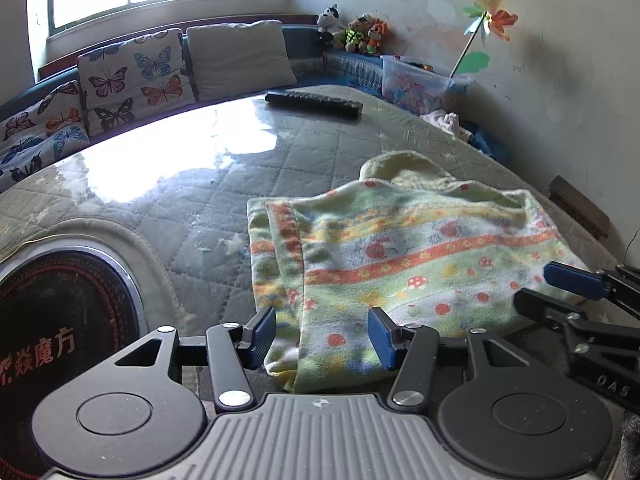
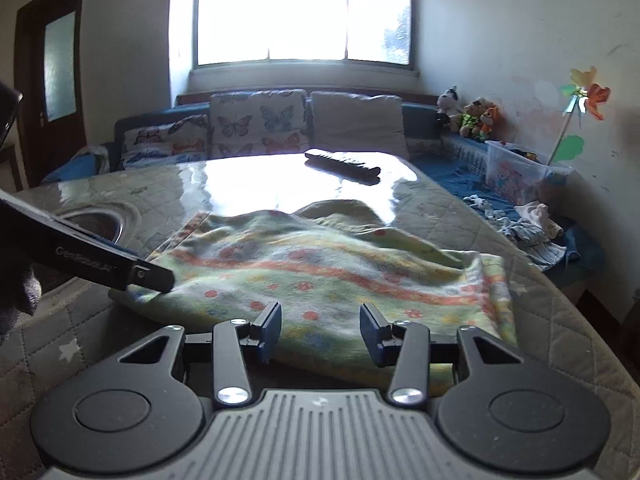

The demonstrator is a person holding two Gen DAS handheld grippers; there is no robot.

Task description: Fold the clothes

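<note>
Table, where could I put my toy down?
Bare table lies between the remote, the round burner and the blanket. The near edge is crowded: the blanket lies there with the left claw and right claw at it.

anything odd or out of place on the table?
Mostly the remote: it lies at the far end of the table, unrelated to folding. The towel is bunched along its far edge, not flat. Both sets of jaws are open near its front edge.

Bright window (image 2: pixel 304 16) w/ strong glare; sofa (image 1: pixel 312 46) below w/ butterfly cushions (image 1: pixel 132 68); dark door (image 2: pixel 48 76) at left; scuffed white wall (image 1: pixel 560 60) at right.
</note>
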